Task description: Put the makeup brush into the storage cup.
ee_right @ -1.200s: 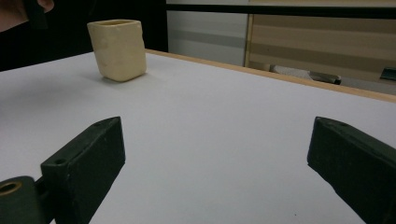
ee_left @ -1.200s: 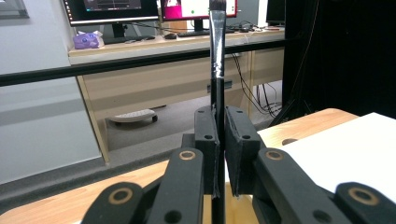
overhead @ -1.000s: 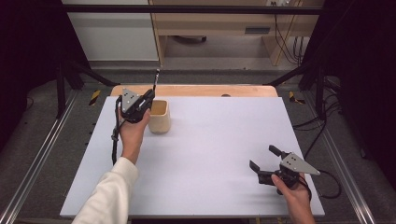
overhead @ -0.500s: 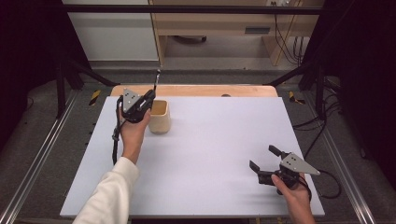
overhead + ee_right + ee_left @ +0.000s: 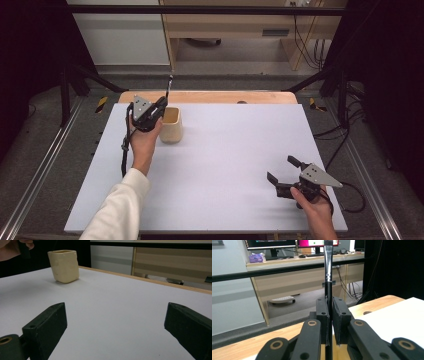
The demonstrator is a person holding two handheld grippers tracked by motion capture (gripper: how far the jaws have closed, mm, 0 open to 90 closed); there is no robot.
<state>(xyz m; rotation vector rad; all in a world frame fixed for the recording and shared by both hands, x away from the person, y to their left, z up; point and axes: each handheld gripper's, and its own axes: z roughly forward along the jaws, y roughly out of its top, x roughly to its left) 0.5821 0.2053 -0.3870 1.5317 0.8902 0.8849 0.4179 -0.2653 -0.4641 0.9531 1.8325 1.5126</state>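
A cream square cup (image 5: 170,125) stands upright at the back left of the white table (image 5: 225,150); it also sits far off in the right gripper view (image 5: 64,265). My left gripper (image 5: 161,105), held just left of the cup above its rim, is shut on a thin black stick (image 5: 169,86) that points up and away. In the left gripper view the stick (image 5: 328,270) rises straight between the closed pads of the left gripper (image 5: 330,308). My right gripper (image 5: 280,169) rests near the front right of the table, open, with nothing between its jaws (image 5: 115,322).
A wooden strip (image 5: 210,96) borders the table's far edge. Metal frame rails (image 5: 45,165) run along both sides. Beyond the table stand a wooden desk (image 5: 294,277) and dark curtains. The right gripper's cable (image 5: 352,200) loops by the right edge.
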